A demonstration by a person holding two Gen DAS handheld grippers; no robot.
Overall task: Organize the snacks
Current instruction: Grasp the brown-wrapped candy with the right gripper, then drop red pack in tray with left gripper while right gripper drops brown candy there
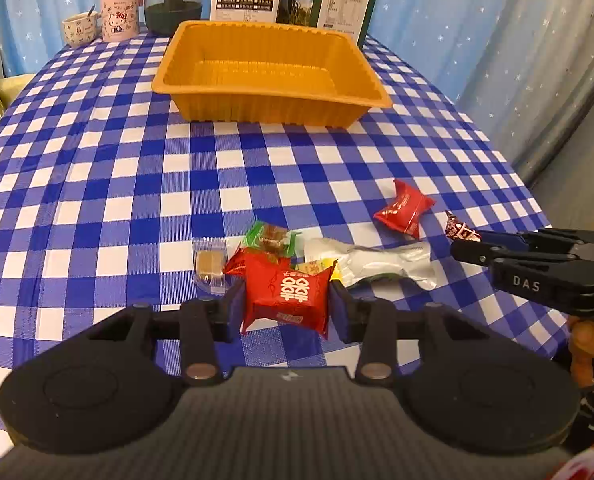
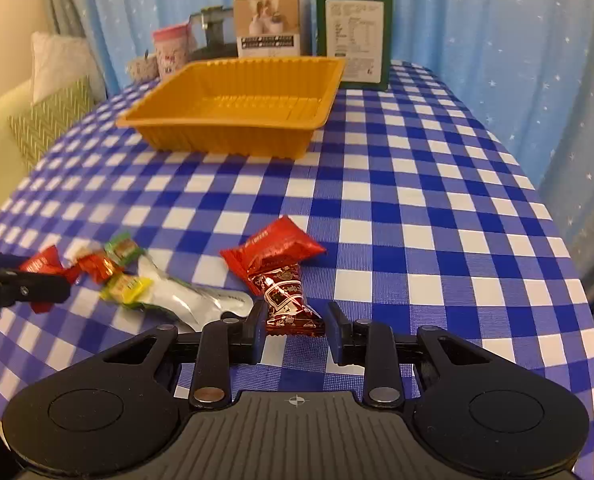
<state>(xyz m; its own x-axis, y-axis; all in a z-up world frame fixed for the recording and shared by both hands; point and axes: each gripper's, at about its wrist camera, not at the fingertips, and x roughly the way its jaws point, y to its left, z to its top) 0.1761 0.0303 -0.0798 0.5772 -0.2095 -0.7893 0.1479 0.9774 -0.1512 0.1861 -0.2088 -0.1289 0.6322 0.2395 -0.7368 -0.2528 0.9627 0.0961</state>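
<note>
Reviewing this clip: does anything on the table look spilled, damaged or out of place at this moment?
Nothing looks spilled or torn. The one untidy spot is the loose snack packets heaped on the checked cloth near the grippers, some overlapping, while the orange tray behind them holds nothing. The left gripper brackets a red packet; the right gripper brackets a dark red one.

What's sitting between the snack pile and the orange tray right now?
Nothing: both wrist views show only bare checkered tablecloth between the snack pile and the orange tray.
</note>
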